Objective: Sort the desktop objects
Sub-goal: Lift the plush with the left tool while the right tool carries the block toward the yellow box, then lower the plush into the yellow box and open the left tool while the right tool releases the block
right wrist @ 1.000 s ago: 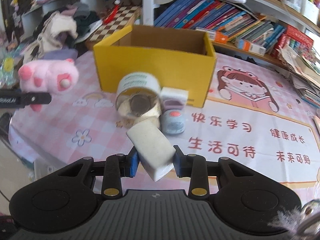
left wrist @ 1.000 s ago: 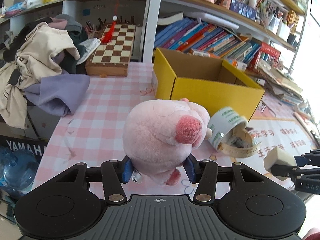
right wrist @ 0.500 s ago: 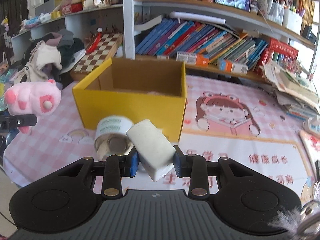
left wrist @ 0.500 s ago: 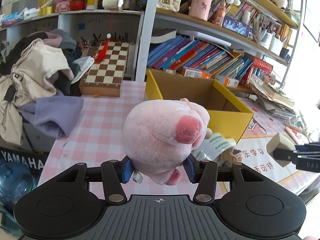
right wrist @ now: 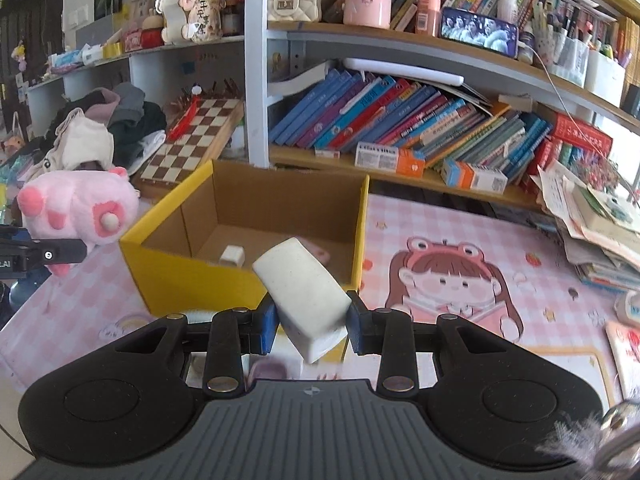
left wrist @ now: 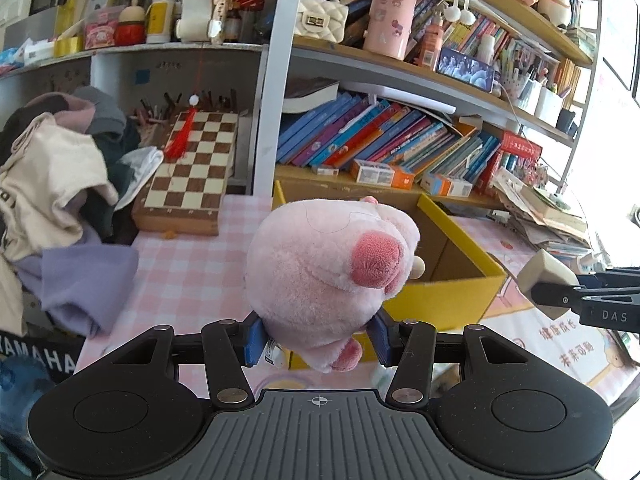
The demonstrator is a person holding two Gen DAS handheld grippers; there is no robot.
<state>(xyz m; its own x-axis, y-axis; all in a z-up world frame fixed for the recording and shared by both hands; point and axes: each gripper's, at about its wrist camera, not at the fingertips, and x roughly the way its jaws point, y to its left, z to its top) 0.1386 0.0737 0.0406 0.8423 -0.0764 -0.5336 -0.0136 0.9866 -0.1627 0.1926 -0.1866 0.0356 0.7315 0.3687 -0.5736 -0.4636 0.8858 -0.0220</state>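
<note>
My left gripper point(left wrist: 316, 338) is shut on a pink plush pig point(left wrist: 324, 268), held in the air in front of the yellow cardboard box point(left wrist: 444, 304). The same pig point(right wrist: 76, 212) shows at the left of the right wrist view. My right gripper point(right wrist: 312, 326) is shut on a white rectangular block point(right wrist: 304, 288), tilted, just before the box's near wall point(right wrist: 192, 280). That block point(left wrist: 544, 280) also appears at the right edge of the left wrist view. Inside the open box lie a small white cube point(right wrist: 232, 255) and a pink item point(right wrist: 316, 254).
A chessboard point(left wrist: 192, 168) and a heap of clothes point(left wrist: 56, 184) lie at the back left. Bookshelves point(right wrist: 420, 120) full of books run behind the box. A pink cartoon mat point(right wrist: 460, 276) covers the table to the right, with stacked papers point(right wrist: 592, 216) at its far right.
Both grippers have risen and moved toward the box with their loads. The tape roll has dropped out of sight below, and the box's inside now shows in the right wrist view.
</note>
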